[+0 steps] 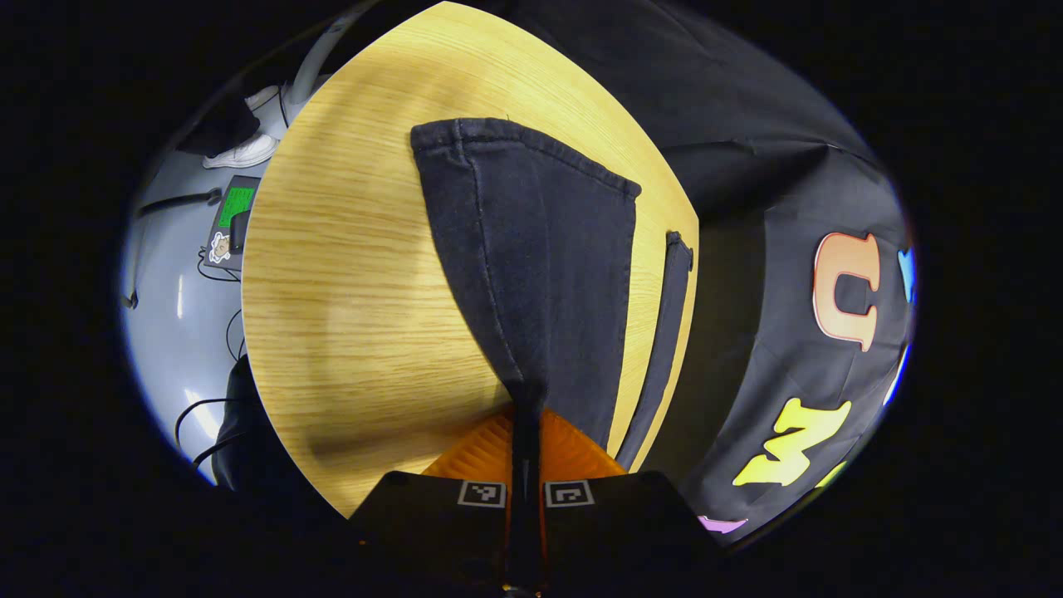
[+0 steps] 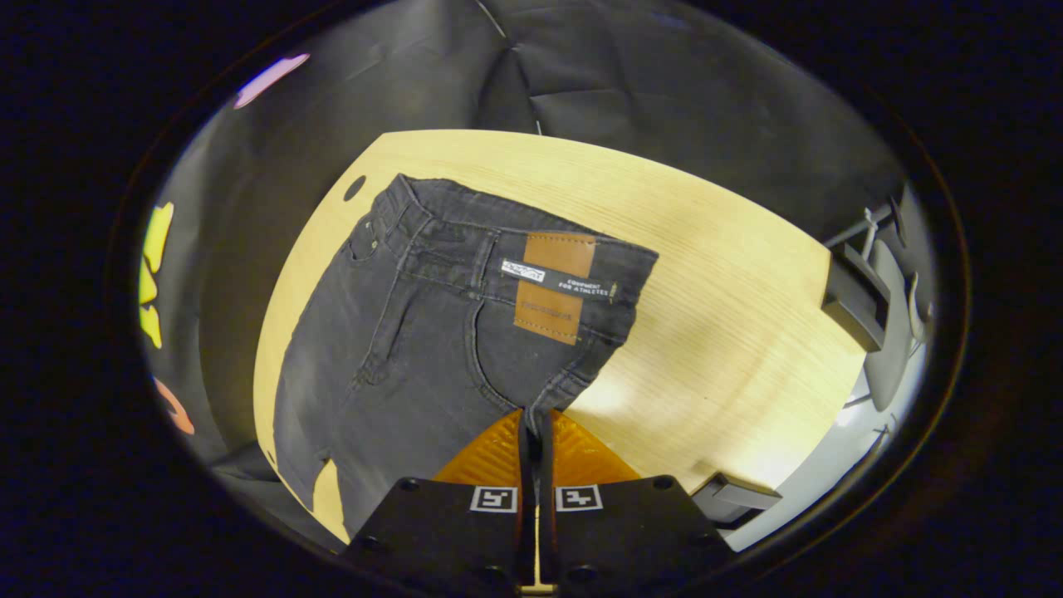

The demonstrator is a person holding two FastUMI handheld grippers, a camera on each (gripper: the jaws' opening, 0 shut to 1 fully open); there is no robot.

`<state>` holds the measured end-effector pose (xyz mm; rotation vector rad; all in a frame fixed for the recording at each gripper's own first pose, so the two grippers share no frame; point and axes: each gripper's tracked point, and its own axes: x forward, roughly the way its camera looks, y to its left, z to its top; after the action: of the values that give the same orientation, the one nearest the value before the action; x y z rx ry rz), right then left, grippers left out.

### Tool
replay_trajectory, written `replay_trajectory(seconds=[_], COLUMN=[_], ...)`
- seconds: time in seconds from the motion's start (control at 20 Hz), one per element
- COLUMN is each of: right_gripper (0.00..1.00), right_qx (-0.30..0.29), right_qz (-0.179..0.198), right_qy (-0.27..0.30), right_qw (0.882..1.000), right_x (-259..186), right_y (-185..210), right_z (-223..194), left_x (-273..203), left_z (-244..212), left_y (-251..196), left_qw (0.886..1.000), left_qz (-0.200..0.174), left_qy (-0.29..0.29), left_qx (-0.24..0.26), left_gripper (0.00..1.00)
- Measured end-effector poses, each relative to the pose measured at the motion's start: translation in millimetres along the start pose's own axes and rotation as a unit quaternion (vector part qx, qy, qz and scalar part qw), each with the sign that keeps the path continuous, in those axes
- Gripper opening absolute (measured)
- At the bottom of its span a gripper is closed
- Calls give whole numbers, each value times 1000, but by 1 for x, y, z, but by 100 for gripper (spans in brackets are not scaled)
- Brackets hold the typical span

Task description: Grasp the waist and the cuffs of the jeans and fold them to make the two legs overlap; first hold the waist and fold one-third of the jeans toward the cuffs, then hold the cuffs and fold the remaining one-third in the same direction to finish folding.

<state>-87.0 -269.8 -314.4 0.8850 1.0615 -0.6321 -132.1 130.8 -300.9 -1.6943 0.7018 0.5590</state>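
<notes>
Dark jeans lie on the wooden table. In the left gripper view one leg runs away from me to its cuff, and the other leg lies along the table's right edge. My left gripper is shut on a pinch of the near leg's fabric, which rises to the fingers. In the right gripper view the waist with a brown patch lies at the far end. My right gripper is shut on the jeans' edge below the patch.
Grey floor left of the table holds cables, a white shoe and a small device. The table has a cable hole near the waist. Dark clamps and a chair stand off the table's right side.
</notes>
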Motion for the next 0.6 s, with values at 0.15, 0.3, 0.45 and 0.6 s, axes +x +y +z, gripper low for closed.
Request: replay_trajectory(seconds=[0.15,0.3,0.45,0.6], right_gripper=[2,2,2,2], right_qx=[12,47,58,48], right_qz=[30,80,128,172], right_qy=[-4,-3,-11,-24], right_qw=[999,996,990,984], right_x=[-13,-32,-49,-64], right_y=[11,35,69,111], right_z=[4,18,36,54], left_x=[-3,-7,-8,-4], left_z=[2,-1,0,0], left_y=[-13,-41,-87,-130], left_qw=[1000,1000,999,995], left_qz=[2,-10,-36,-56], left_qy=[-6,-4,2,3], left_qx=[-13,4,34,84], left_gripper=[4,3,3,3])
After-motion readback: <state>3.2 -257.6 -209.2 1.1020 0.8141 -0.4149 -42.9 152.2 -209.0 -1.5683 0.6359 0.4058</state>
